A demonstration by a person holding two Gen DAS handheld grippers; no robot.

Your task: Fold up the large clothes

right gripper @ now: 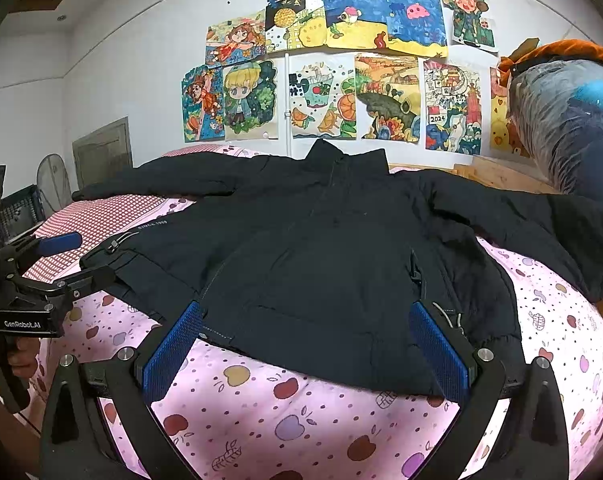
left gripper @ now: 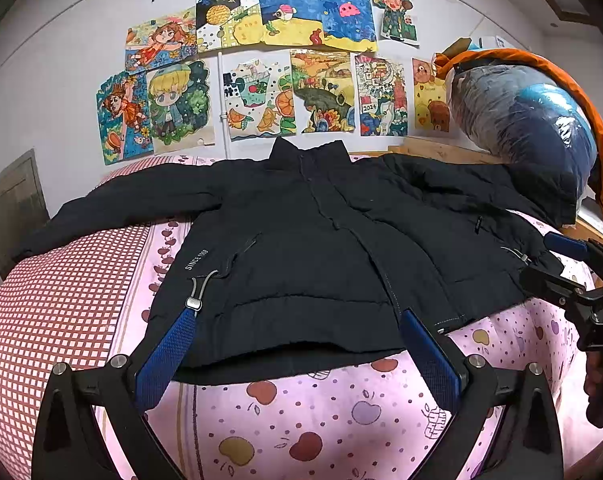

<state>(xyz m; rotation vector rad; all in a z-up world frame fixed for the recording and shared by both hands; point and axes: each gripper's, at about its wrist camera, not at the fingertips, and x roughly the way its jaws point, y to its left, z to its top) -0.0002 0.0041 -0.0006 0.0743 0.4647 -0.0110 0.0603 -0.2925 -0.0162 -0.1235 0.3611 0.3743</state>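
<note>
Blue-padded fingers of the left gripper are spreading wide over the near hem of the black padded jacket, holding nothing, with one pad sitting beside the grey drawcord toggle at the jacket's left hem corner. Likewise the right gripper is standing wide and empty, its pads straddling the hem at the other side of the front zip.

Spread front-up on the pink fruit-print bedsheet, the jacket is lying with its collar pointing away toward the wall of children's drawings and its hem nearest both grippers, so its long body axis is running straight away from them. Both sleeves are reaching out sideways: the left sleeve is stretching over the red checked bedding, and the right sleeve is running toward the plastic-wrapped bundle.

Judging by this layout, folding is not yet begun. Each gripper is nearer its own side's hem corner and sleeve, so a sleeve-in fold would probably fall to the arm on that side, with the bulky padding likely to spring back
</note>
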